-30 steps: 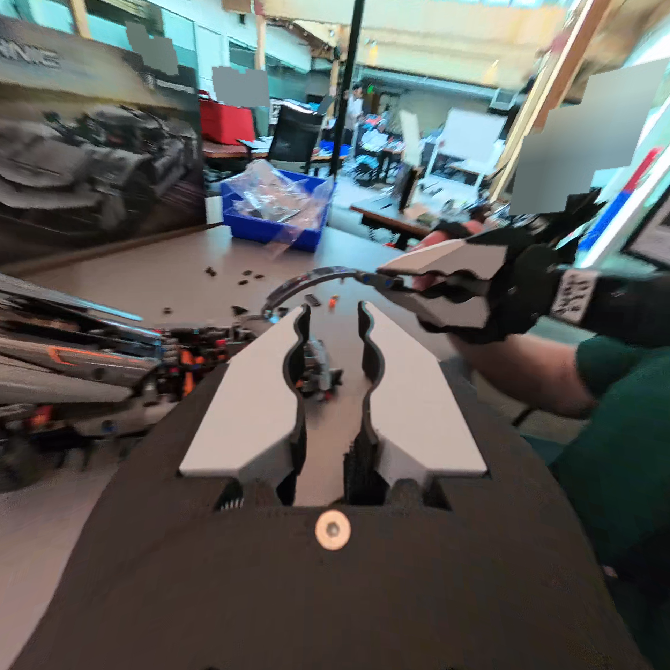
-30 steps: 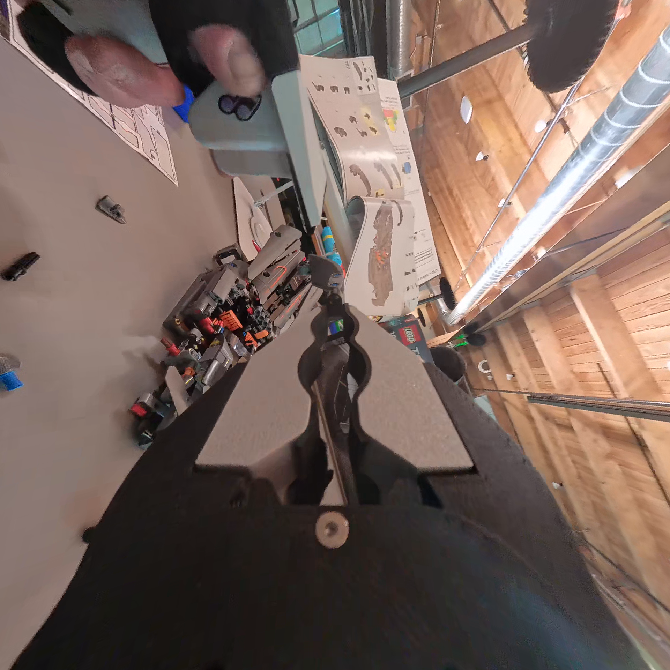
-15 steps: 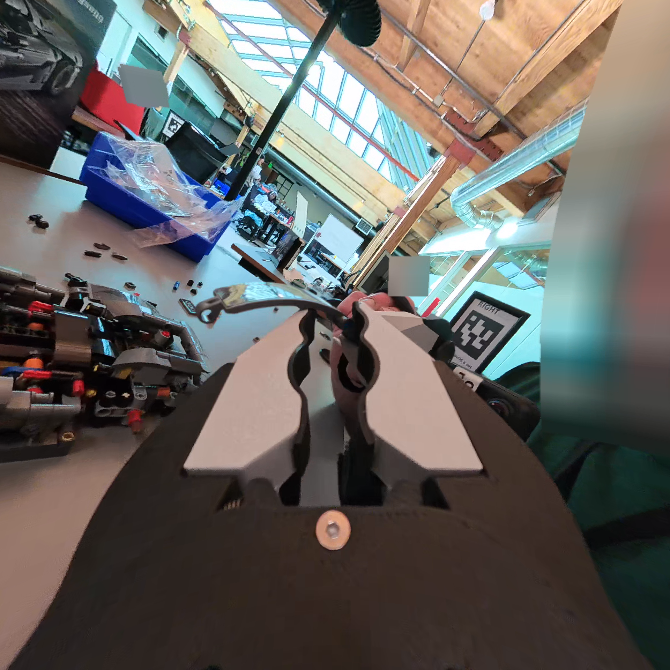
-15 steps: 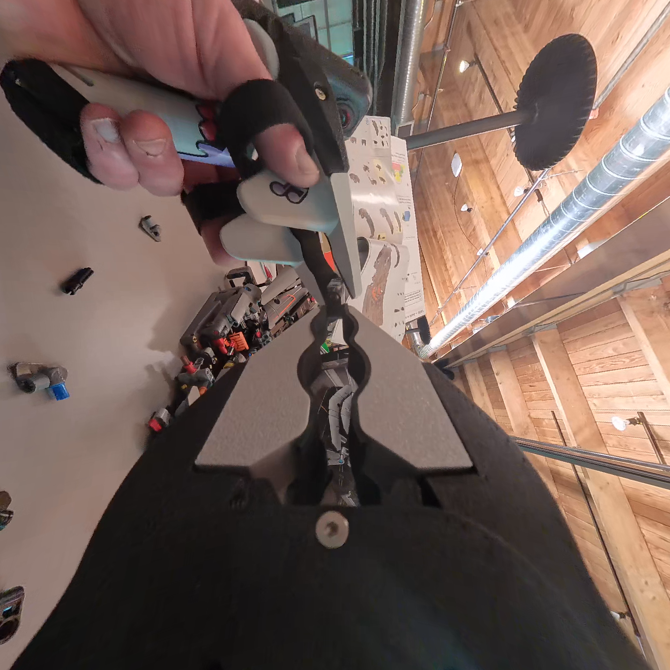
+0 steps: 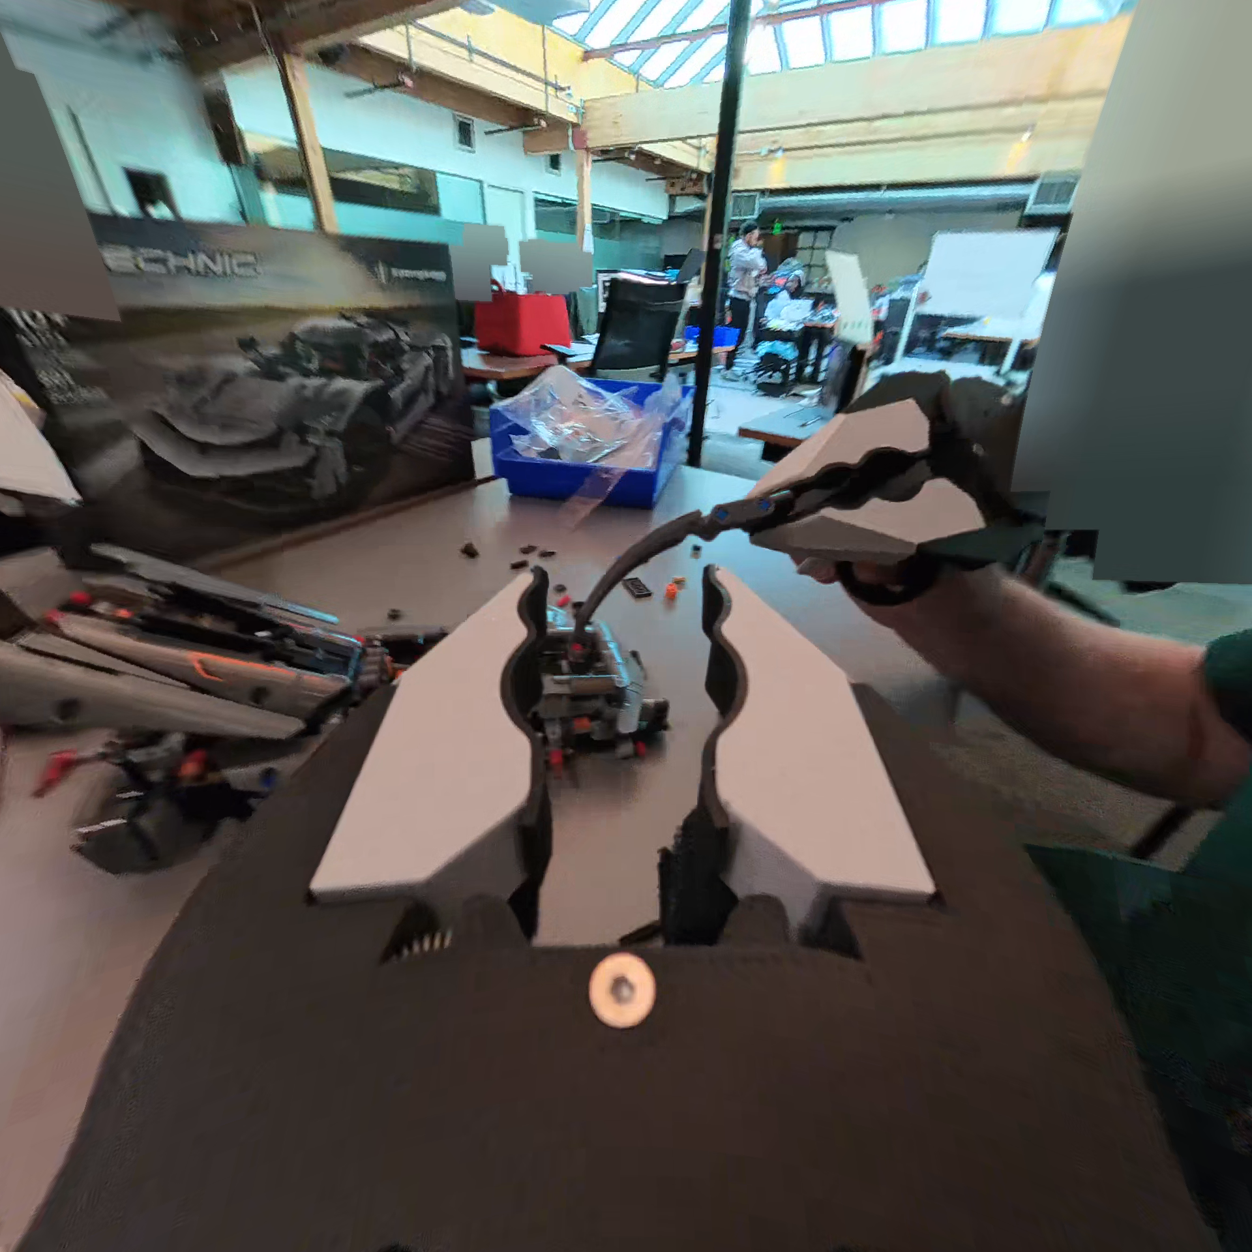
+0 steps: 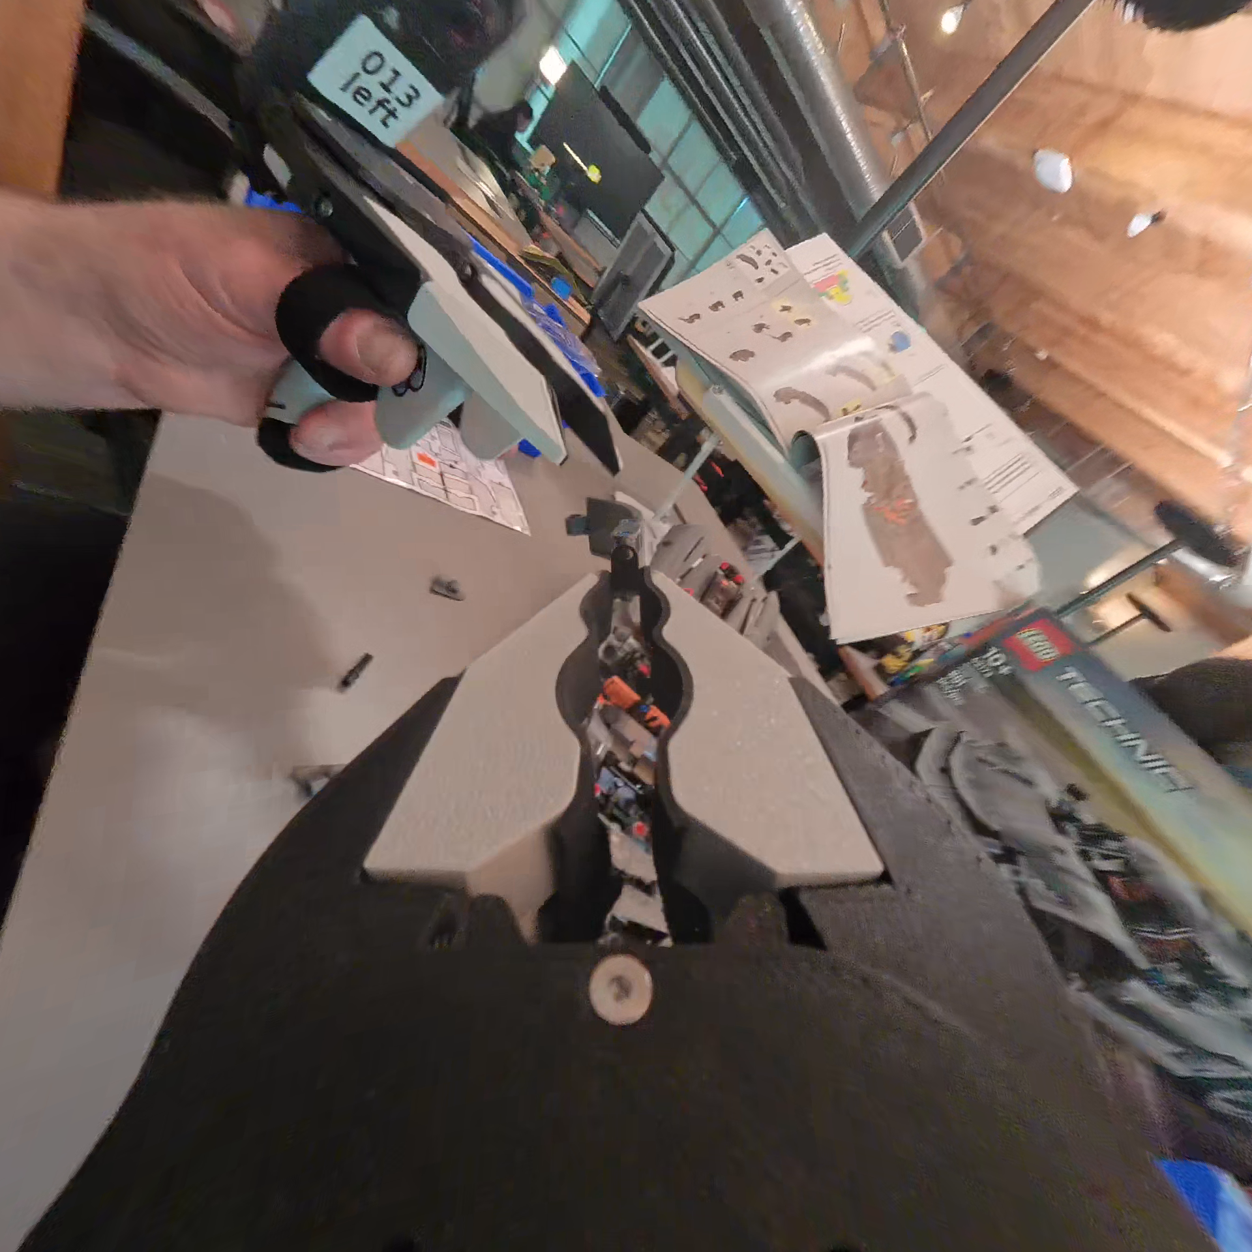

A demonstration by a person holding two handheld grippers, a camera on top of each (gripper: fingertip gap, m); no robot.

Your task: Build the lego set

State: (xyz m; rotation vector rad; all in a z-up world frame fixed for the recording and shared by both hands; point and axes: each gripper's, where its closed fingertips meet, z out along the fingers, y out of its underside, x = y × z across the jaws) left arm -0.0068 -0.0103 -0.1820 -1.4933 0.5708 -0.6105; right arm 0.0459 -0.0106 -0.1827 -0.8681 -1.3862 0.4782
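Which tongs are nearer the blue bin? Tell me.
Right. The right tongs, shut on the curved dark piece, hover just before the blue bin; the open left tongs sit farther back.

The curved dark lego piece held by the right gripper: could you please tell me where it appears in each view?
Left wrist view: the curved dark lego piece arcs from the right gripper, upper right of centre, down to the small lego assembly.
Right wrist view: it runs edge-on between the gripper's own fingers, its tip poking out just above centre.
Shared landmark: the lego box.
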